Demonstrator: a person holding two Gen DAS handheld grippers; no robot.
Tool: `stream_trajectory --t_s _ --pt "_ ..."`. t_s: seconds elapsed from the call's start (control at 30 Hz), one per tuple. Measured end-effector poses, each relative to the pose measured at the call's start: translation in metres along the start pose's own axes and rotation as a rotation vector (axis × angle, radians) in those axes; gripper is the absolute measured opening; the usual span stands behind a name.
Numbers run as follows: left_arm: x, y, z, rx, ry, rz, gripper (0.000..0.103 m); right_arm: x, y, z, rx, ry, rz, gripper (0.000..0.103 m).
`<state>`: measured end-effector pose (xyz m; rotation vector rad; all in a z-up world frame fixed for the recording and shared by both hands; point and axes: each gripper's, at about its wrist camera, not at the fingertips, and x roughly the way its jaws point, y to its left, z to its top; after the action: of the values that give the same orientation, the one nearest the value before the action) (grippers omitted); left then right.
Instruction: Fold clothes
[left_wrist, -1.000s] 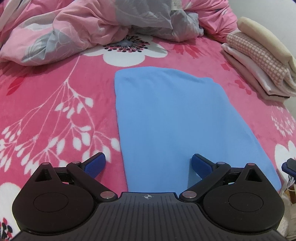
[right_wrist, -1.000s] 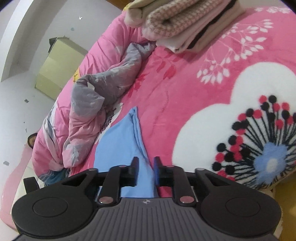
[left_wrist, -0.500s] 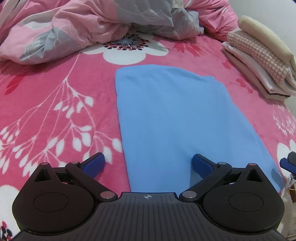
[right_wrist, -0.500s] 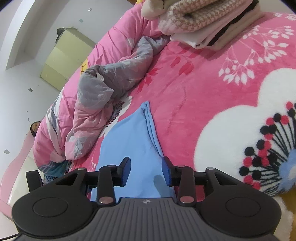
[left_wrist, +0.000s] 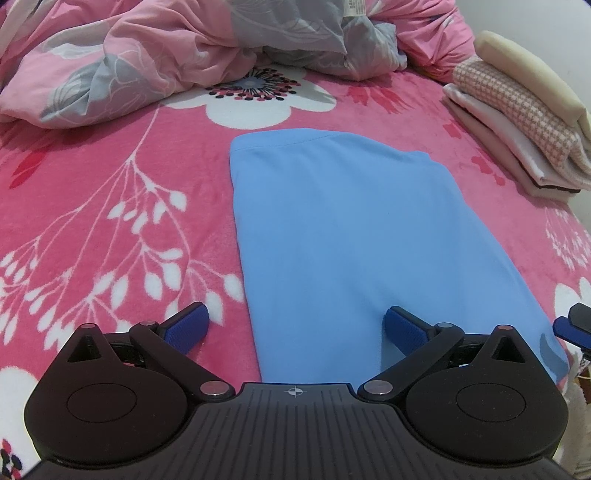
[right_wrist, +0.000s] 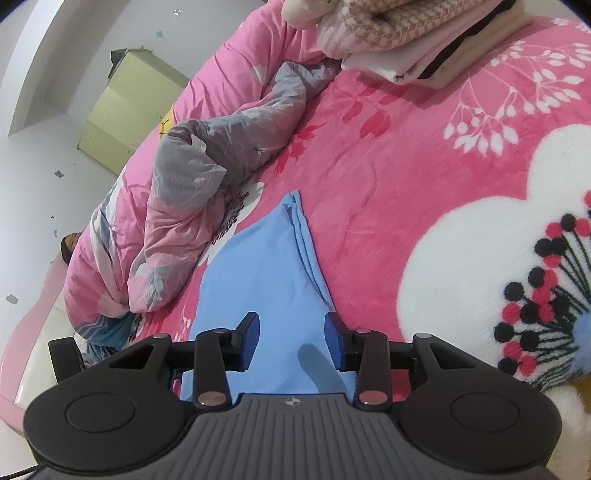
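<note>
A light blue garment (left_wrist: 343, 229) lies folded into a flat, long rectangle on the pink flowered blanket (left_wrist: 92, 177). My left gripper (left_wrist: 295, 328) hangs open and wide over its near left edge. One fingertip (left_wrist: 186, 326) is over the blanket, the other over the blue cloth, and nothing is held. In the right wrist view the same garment (right_wrist: 258, 277) shows its layered right edge. My right gripper (right_wrist: 291, 339) is open above the near right corner, with its pads off the cloth. Its tip (left_wrist: 572, 325) pokes in at the right of the left wrist view.
A stack of folded clothes (left_wrist: 517, 125) sits at the far right of the bed, seen again (right_wrist: 406, 37) in the right wrist view. A crumpled pink and grey duvet (left_wrist: 147, 55) fills the far side. Beyond the bed stand a pale green cabinet (right_wrist: 125, 110) and white floor.
The right gripper's jaws have spread from nearly shut to open over the blue garment's right edge. The left gripper has stayed open and in place.
</note>
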<state>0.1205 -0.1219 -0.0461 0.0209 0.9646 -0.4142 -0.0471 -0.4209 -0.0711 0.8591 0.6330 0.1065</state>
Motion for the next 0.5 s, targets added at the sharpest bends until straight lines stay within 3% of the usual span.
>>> stream_trajectory --t_s 0.5 --pt "0.0001 -0.0009 -0.0023 0.004 -0.004 0.01 0.103 -0.0023 -0.003 -0.0011 0.008 -0.012 0.003 0.042"
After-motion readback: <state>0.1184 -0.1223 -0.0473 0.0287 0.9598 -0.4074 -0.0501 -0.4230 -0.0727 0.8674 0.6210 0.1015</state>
